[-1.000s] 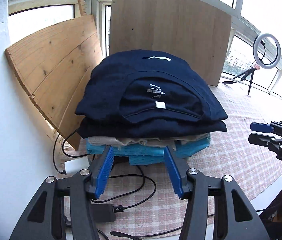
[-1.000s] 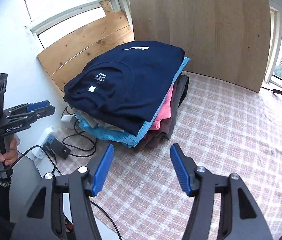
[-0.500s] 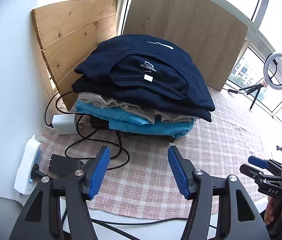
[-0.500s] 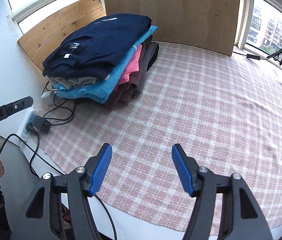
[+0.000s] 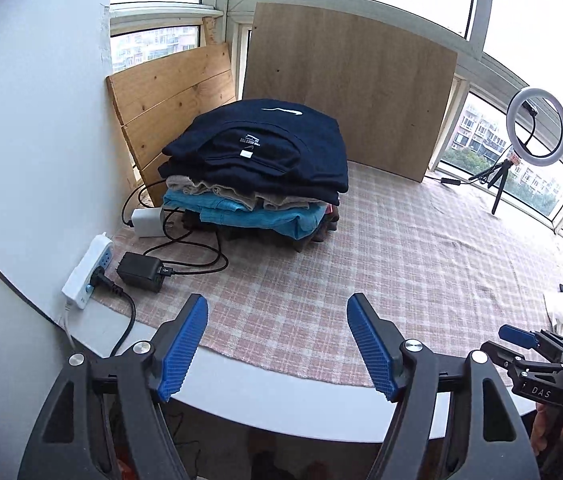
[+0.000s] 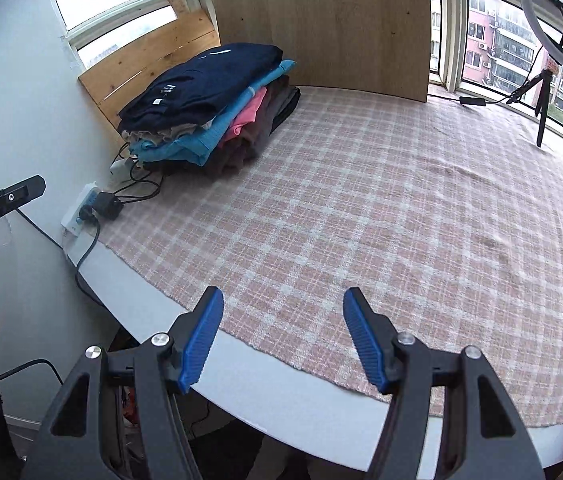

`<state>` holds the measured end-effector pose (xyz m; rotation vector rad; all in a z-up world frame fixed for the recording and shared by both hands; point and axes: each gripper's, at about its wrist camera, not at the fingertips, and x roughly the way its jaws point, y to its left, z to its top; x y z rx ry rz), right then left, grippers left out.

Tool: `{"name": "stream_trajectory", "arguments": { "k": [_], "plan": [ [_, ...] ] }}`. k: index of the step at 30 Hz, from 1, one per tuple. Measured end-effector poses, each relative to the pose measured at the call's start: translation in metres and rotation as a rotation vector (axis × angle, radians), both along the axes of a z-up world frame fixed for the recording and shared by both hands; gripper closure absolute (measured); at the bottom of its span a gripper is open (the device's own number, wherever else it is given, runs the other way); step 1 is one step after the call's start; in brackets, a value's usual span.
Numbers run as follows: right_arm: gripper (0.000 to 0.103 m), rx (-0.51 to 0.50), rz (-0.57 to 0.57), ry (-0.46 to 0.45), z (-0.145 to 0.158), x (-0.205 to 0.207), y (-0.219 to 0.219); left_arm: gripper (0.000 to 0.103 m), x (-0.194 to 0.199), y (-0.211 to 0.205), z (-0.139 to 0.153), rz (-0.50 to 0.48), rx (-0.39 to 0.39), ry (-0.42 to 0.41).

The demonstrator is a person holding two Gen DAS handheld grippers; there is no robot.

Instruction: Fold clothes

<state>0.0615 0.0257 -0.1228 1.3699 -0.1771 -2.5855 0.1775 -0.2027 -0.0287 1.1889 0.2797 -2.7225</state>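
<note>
Each camera sits on a gripper and looks forward and down between two blue fingers. The left view hangs over the near table edge (image 5: 265,396) and faces the pile of folded clothes (image 5: 257,168), well away. The right view looks along the checked cloth (image 6: 361,200), with the same pile (image 6: 209,104) far off to its left. Both show the ring light (image 5: 537,128), and probably the same power strip (image 5: 87,270).

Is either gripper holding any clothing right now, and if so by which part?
Nothing is held. The left gripper and right gripper both stand open over the table edge, away from the folded stack; the left's jaws have just been opening.
</note>
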Motion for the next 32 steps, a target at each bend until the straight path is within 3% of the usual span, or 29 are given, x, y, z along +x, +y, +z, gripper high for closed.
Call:
{"name": "stream_trajectory", "arguments": {
  "k": [10, 15, 32],
  "plan": [
    [0.038, -0.075, -0.006, -0.003, -0.008, 0.043, 0.031, 0.03, 0.052, 0.028, 0.006, 0.042, 0.002, 0.003],
    [0.038, -0.062, -0.01, 0.023, -0.002, 0.054, 0.034, 0.027, 0.066, 0.03, 0.013, 0.057, 0.001, 0.034],
    [0.038, -0.045, -0.016, 0.018, -0.003, 0.07, 0.042, 0.026, 0.077, 0.034, 0.008, 0.068, 0.012, 0.036]
  ]
}}
